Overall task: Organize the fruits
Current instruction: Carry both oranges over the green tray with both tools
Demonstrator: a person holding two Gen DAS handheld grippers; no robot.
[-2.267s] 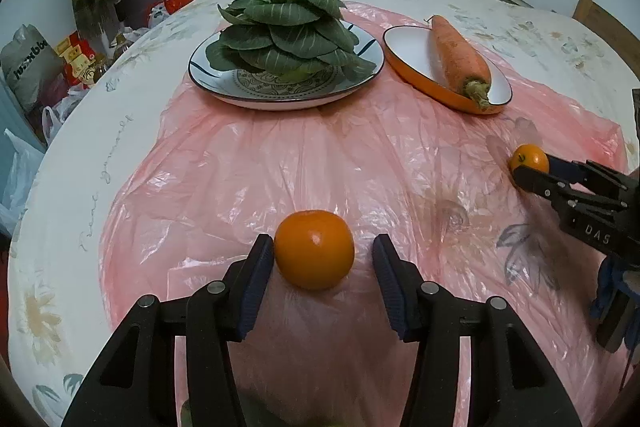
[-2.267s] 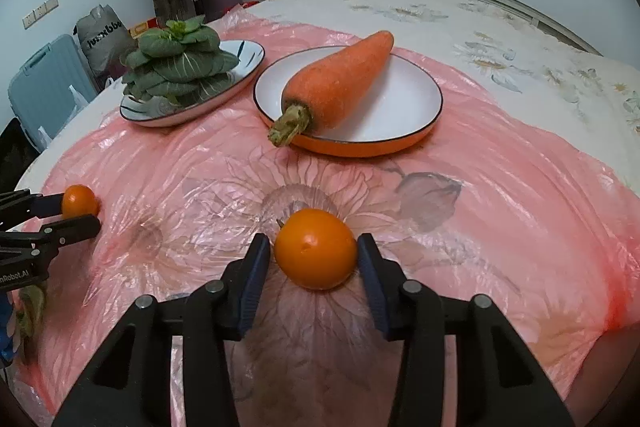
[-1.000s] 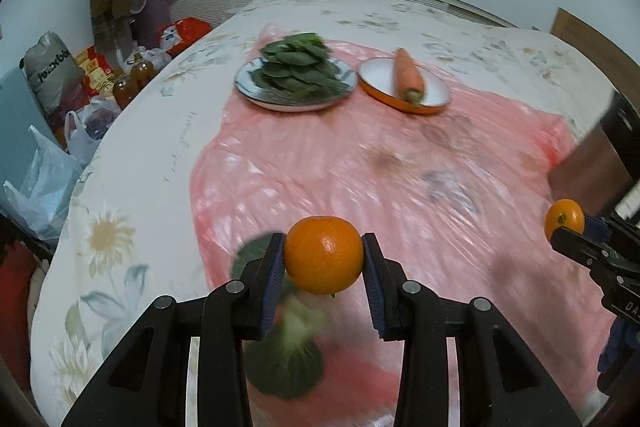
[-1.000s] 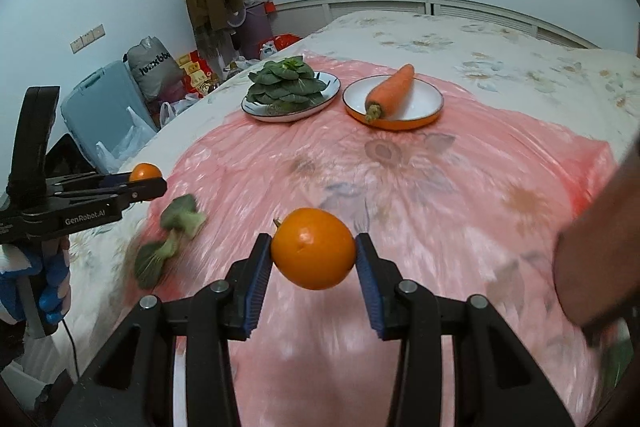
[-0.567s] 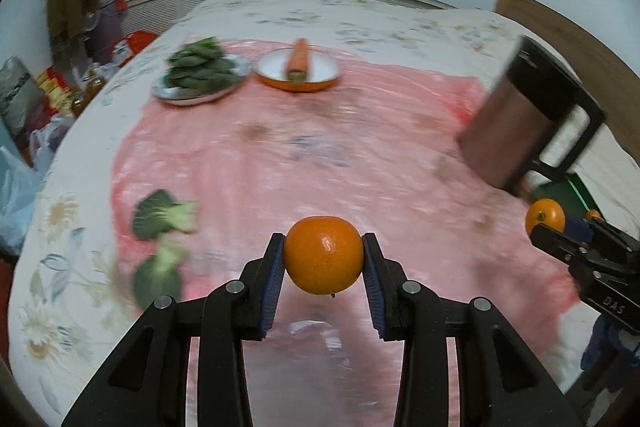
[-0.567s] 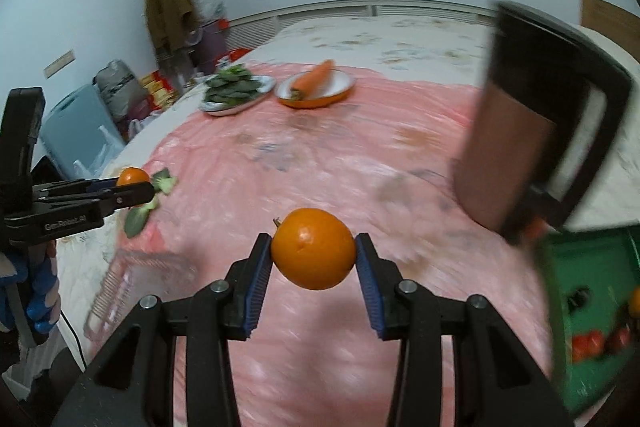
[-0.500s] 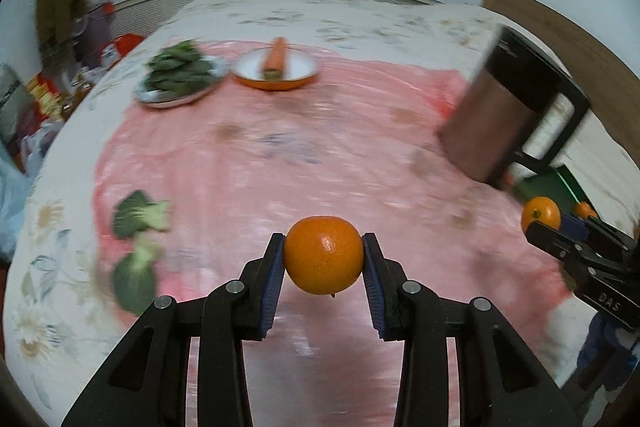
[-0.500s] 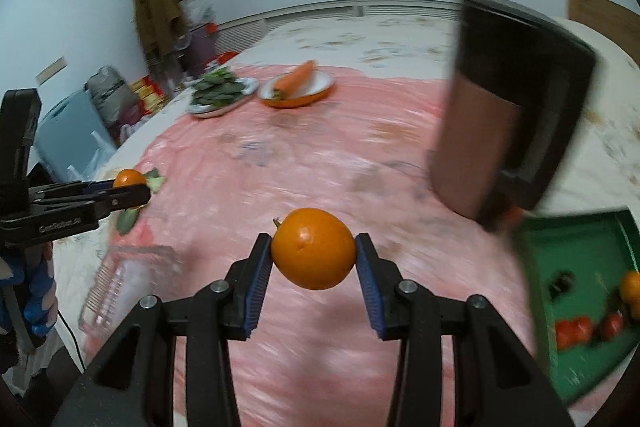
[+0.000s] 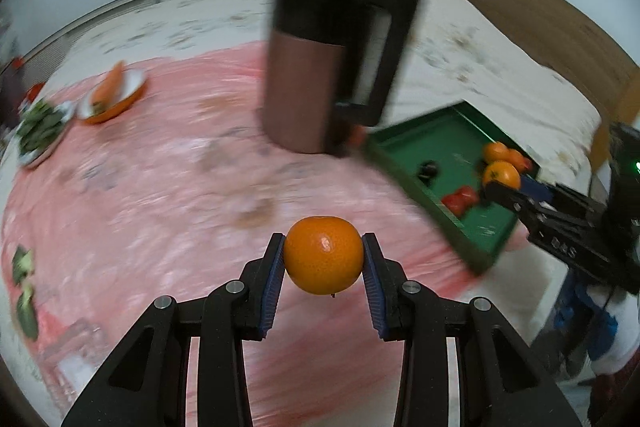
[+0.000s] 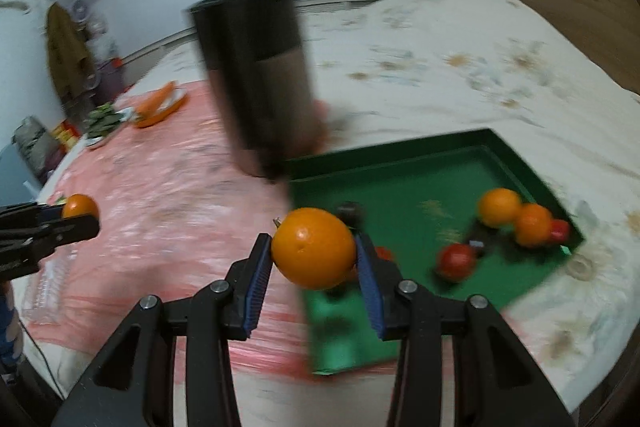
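Orange fruit in both tools. My left gripper (image 9: 323,261) is clenched on one orange (image 9: 323,255), clear of the pink plastic sheet (image 9: 160,187). My right gripper (image 10: 314,255) grips a second orange (image 10: 313,247), which hangs over the near left corner of the green tray (image 10: 532,163). Views are motion-blurred; fine detail is unreliable.

Tray contents, right wrist view: two oranges (image 10: 516,213) touching each other in the far right corner, a red fruit (image 10: 456,261) nearer the middle, small dark items I cannot identify. Tall dark kettle (image 10: 256,75) stands just beside the tray's far left corner.

Step in hand, as I judge it: carry both oranges to the tray and set them down. To do it well:
- bring the right orange over bare green floor, away from the red fruit, and lower it before letting go so it does not roll;
- keep the left tool wide of the kettle on the way in;
- release one at a time.

Orientation: both oranges are near-round, no real long axis. The right one's stem nub points up and to the left; the left one shows a small nub at its underside.
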